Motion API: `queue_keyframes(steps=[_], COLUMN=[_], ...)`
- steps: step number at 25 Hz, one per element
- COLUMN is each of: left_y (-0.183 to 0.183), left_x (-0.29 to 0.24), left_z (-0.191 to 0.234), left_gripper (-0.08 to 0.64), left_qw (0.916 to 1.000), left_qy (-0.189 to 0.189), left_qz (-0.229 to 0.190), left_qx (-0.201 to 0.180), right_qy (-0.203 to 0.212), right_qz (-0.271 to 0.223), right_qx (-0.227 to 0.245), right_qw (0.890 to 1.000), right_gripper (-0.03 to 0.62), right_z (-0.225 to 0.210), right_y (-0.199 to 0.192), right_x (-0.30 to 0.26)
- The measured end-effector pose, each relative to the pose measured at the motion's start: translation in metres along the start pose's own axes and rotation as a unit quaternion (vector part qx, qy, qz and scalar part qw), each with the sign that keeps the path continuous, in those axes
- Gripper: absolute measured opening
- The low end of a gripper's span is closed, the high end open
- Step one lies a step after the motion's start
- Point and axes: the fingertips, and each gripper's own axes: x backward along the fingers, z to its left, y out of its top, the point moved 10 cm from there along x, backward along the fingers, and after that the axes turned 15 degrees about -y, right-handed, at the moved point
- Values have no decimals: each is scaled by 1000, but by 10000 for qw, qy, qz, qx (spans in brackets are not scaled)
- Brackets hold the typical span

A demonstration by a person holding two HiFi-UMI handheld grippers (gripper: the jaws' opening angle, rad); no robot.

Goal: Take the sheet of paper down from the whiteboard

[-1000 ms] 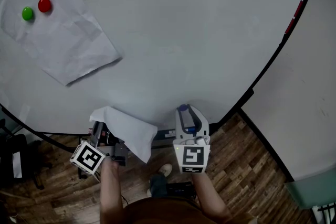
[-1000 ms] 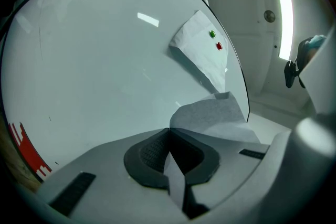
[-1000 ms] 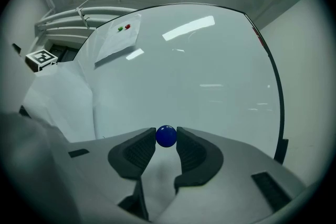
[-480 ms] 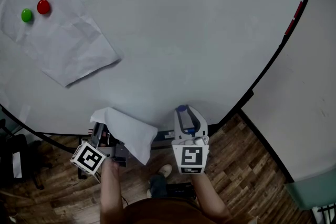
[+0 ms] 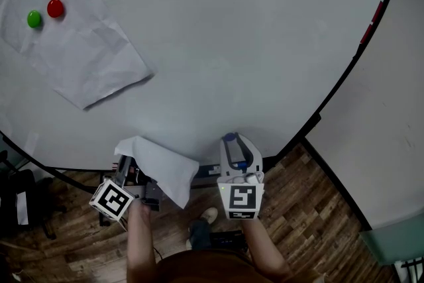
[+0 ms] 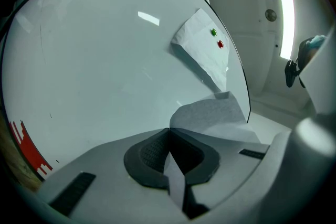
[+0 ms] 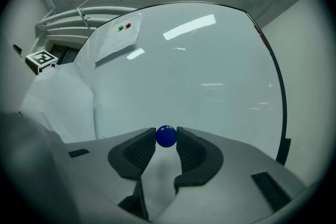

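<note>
Second sheet [image 5: 79, 56] hanging top-left on whiteboard [image 5: 238, 43], green magnet [image 5: 34, 18] and red magnet [image 5: 55, 7] pinning it. Left gripper [image 6: 169, 152] clamping shut on freed paper [image 5: 162, 166] below board's bottom edge, long axis running down-right. Right gripper [image 7: 167, 140] just beside, pinching blue magnet [image 7: 166, 135], jaws barely apart.

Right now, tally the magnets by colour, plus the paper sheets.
Red round magnet: 1
Green round magnet: 1
Blue round magnet: 1, in right tool
White paper sheets: 2, pinned sheet, loose sheet in left tool
Total: 5
</note>
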Motion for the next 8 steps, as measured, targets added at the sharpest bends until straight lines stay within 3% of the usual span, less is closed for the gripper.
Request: queue_keyframes(steps=[8], left_y=[2], left_x=[3], left_z=[3], left_gripper=[25], left_qw=[9997], left_qy=[101], left_qz=[-94], left_qx=[188], right_qy=[-27], right_qz=[-19], right_qx=[-23], right_qw=[10000], right_gripper=[135], right_z=[2], right_y=[3], right_x=[-1])
